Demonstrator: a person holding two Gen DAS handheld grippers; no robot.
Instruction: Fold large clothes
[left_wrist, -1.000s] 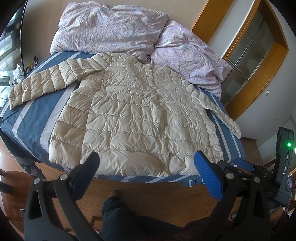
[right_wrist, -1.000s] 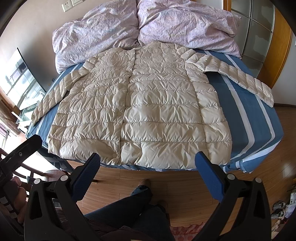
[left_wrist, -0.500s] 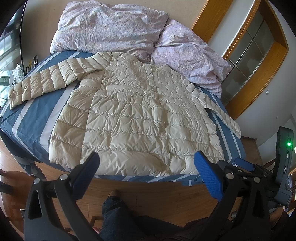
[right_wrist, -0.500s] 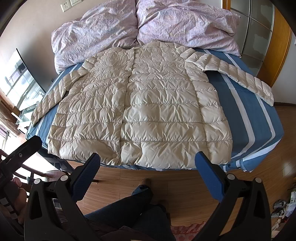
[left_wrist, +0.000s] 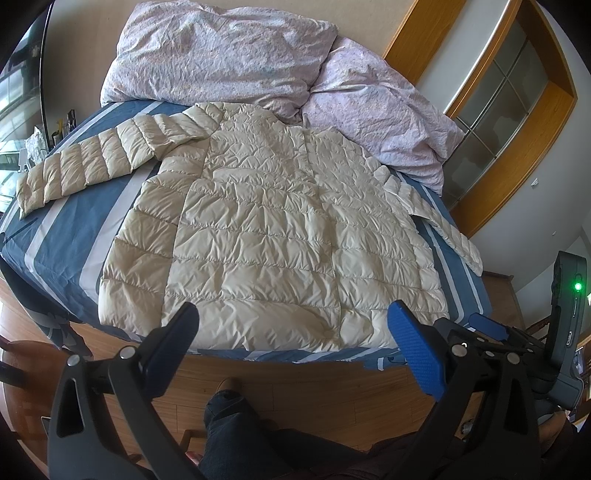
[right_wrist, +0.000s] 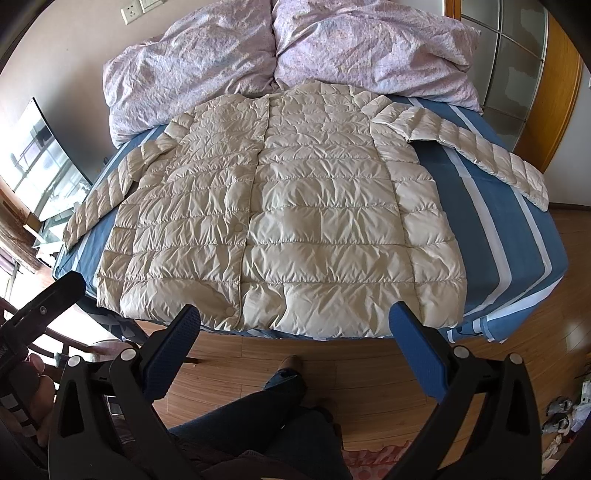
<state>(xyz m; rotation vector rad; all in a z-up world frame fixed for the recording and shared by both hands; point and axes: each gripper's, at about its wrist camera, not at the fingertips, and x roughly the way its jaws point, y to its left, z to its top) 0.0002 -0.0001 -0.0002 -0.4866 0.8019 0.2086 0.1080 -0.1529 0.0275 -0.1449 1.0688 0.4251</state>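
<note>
A cream quilted puffer jacket lies flat, front up, on a blue striped bed, both sleeves spread out to the sides. It also shows in the right wrist view, hem at the bed's near edge. My left gripper is open and empty, held above the floor just short of the hem. My right gripper is open and empty in the same way, in front of the hem's middle. The right gripper's body shows at the lower right of the left wrist view.
Crumpled pink duvet and pillows lie at the head of the bed. Wooden floor runs along the near side, with the person's legs on it. A wood-framed wardrobe stands right of the bed; a glass table stands left.
Both grippers have drifted very slightly toward the bed; the jacket has not moved and both stay open.
</note>
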